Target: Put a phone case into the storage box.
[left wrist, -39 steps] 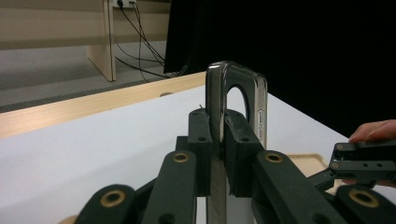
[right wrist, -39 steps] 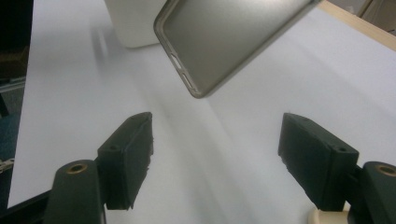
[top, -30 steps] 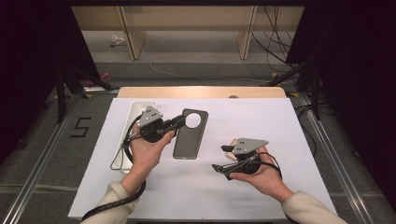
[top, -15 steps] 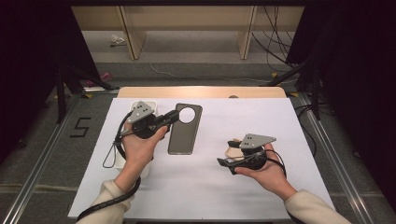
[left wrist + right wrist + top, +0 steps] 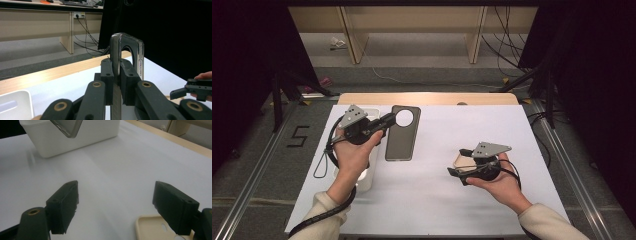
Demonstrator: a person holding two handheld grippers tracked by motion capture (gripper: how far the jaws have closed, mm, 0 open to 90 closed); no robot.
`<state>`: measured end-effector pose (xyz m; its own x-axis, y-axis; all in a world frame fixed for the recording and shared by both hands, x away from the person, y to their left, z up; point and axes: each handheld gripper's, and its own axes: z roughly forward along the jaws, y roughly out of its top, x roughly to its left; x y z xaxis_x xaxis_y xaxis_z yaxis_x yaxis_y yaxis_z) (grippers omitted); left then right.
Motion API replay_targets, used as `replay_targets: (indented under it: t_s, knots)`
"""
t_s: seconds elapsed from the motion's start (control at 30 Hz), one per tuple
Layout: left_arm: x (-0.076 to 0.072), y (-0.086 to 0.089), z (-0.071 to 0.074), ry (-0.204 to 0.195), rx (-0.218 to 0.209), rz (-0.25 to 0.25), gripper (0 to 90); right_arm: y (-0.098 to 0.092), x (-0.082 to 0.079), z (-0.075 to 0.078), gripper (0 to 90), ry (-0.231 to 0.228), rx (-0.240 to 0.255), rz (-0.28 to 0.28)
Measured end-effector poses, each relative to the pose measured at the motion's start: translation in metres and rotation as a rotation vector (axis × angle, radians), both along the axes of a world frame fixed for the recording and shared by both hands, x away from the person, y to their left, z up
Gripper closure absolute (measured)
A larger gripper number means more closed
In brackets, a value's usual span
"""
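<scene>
A: Since a second ago, your left tool (image 5: pixel 388 121) has carried the dark phone case (image 5: pixel 402 134) a little toward the far edge of the surface (image 5: pixel 447 200) and turned it; it now hangs with its round camera hole toward the far side.

B: And the grip itself?

A: Your left tool is clamped tight on the case's edge near the camera hole. In the left gripper view the case (image 5: pixel 127 53) stands upright between the two jaws, pressed from both sides.

B: Where does the case sit relative to the rest?

A: Just beside the white bin (image 5: pixel 364 172), which lies under your left hand (image 5: pixel 353 156).

B: The right one?

A: Your right tool (image 5: pixel 459 161) has its jaws spread wide with nothing between them. A beige phone case (image 5: pixel 160 230) lies flat on the surface right at the jaw on that view's right.
</scene>
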<state>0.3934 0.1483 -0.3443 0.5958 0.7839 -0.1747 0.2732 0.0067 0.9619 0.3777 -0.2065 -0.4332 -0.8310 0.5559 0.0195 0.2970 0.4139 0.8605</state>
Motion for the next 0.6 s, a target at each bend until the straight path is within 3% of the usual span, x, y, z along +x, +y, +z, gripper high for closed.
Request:
replay_targets:
  t_s: [0.6]
  knots:
    - [0.003, 0.019, 0.005, -0.001, -0.018, 0.036, 81.8, -0.002, 0.001, 0.000, 19.7, -0.002, 0.007, -0.014]
